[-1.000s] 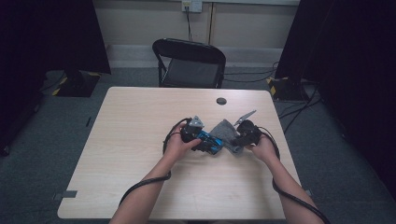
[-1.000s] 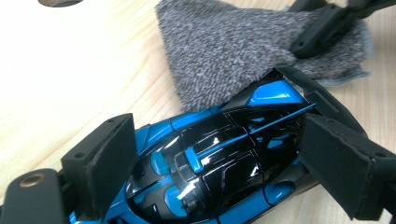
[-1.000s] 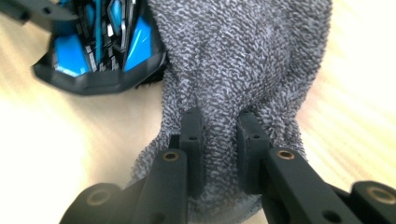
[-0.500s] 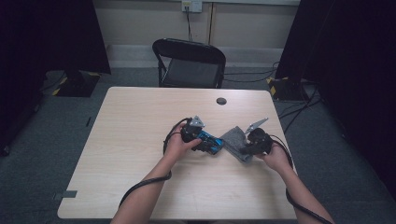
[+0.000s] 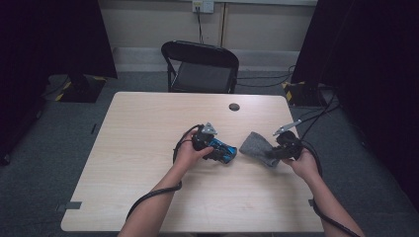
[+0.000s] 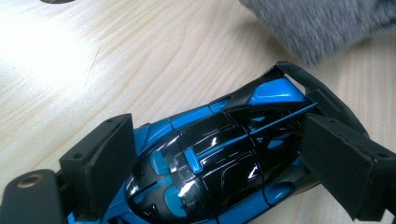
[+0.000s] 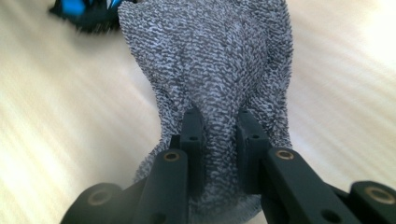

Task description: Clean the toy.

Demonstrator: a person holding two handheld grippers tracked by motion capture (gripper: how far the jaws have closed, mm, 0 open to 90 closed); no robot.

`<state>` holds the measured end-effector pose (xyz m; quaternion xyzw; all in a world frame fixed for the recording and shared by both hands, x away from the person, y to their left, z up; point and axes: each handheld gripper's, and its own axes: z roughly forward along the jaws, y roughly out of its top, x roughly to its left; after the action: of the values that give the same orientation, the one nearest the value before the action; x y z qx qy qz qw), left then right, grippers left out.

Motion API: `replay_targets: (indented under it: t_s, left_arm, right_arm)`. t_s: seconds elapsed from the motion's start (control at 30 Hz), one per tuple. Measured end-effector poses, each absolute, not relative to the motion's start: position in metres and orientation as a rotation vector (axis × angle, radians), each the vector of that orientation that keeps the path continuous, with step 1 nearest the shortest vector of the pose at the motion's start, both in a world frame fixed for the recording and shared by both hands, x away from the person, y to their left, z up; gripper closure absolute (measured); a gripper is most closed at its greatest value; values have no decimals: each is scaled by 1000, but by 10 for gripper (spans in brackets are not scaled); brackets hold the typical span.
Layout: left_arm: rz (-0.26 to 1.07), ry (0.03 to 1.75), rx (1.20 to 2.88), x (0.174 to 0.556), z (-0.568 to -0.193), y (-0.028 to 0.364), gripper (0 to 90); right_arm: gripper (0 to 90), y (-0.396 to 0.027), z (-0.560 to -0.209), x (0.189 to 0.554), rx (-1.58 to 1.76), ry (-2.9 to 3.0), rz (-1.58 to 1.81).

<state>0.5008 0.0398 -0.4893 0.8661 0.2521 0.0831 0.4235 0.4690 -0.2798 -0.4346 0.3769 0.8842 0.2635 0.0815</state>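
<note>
Right gripper view: grey cloth [image 7: 219,70] in claw [image 7: 219,126].

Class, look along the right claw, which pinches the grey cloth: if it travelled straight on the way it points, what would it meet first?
Probably the blue and black toy car, held in the left claw. The right claw points along the grey cloth toward it, though depth is hard to judge.

Toy car [image 5: 220,149] left of cloth [image 5: 258,147], on table [image 5: 148,128].

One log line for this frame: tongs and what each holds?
left tongs: shut on toy car, on table | right tongs: shut on grey cloth | cloth apart from car
</note>
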Motion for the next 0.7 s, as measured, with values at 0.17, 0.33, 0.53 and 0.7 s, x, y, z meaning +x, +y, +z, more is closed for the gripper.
replay_targets:
  t_s: [0.17,0.33,0.53,0.7]
  left_arm:
    - [209,632,2161,501,-490,40,105]
    - [207,637,2163,501,-490,39,100]
    - [207,638,2161,501,-490,39,99]
    - [208,640,2160,500,-490,39,99]
  right_arm:
    - [766,-272,-429,488,1210,2570,843]
    - [769,-253,-428,506,1233,2535,855]
    - [771,-221,-429,525,1188,2547,842]
    - [773,-198,-432,538,1161,2570,818]
